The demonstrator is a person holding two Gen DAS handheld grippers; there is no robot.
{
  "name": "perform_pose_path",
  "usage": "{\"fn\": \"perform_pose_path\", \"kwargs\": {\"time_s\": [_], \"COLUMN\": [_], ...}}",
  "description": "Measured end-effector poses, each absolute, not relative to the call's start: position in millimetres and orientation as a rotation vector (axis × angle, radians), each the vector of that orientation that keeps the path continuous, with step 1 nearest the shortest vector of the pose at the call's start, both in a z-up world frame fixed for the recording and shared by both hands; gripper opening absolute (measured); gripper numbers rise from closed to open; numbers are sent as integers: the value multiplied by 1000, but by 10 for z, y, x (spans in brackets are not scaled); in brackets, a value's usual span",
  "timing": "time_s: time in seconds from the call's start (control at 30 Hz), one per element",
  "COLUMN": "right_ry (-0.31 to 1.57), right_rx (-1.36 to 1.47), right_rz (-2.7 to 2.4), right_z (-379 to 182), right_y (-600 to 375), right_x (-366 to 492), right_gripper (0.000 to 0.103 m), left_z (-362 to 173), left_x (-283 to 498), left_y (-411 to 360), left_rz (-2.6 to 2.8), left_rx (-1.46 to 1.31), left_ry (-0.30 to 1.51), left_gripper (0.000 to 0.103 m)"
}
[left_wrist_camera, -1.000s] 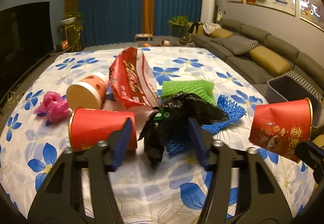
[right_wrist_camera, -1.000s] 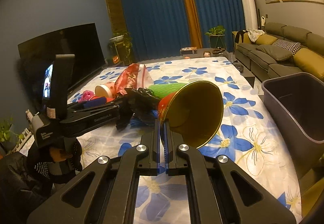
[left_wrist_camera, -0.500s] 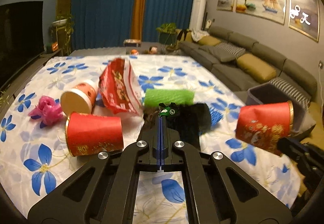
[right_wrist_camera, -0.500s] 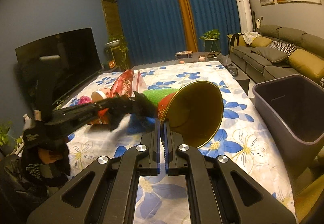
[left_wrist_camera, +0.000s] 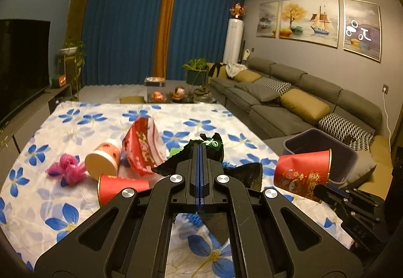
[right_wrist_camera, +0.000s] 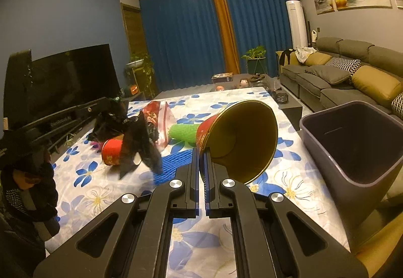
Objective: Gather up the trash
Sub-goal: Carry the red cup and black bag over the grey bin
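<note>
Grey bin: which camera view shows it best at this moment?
The right wrist view. There the grey bin stands beside the table with its whole open mouth and inside walls showing, nothing in front. In the left wrist view only part of its rim and wall shows, behind the red cup held in the right gripper.

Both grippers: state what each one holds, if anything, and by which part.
Left gripper pinches the black plastic bag by its crumpled top. Right gripper clamps the red paper cup by its rim.
</note>
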State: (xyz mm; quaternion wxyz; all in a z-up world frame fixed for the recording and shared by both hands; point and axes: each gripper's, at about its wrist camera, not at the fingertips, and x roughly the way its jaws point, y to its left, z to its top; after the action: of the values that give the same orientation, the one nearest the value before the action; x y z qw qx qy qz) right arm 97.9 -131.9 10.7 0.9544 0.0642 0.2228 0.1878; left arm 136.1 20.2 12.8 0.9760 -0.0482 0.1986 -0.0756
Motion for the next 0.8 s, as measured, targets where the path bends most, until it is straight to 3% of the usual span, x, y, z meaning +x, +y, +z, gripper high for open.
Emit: {"fn": "perform_pose_path", "kwargs": {"time_s": [0.8], "right_ry": [389], "right_rx": [143], "right_rz": [157], "right_z": [222], "right_y": [-2123], "right_x": [1093], "right_gripper": [4], "left_z": [252], "left_x": [1681], "left_y": [-886], "left_rz": [-331], "left_rx": [-3], "left_ry": [391], "left_gripper": [0]}}
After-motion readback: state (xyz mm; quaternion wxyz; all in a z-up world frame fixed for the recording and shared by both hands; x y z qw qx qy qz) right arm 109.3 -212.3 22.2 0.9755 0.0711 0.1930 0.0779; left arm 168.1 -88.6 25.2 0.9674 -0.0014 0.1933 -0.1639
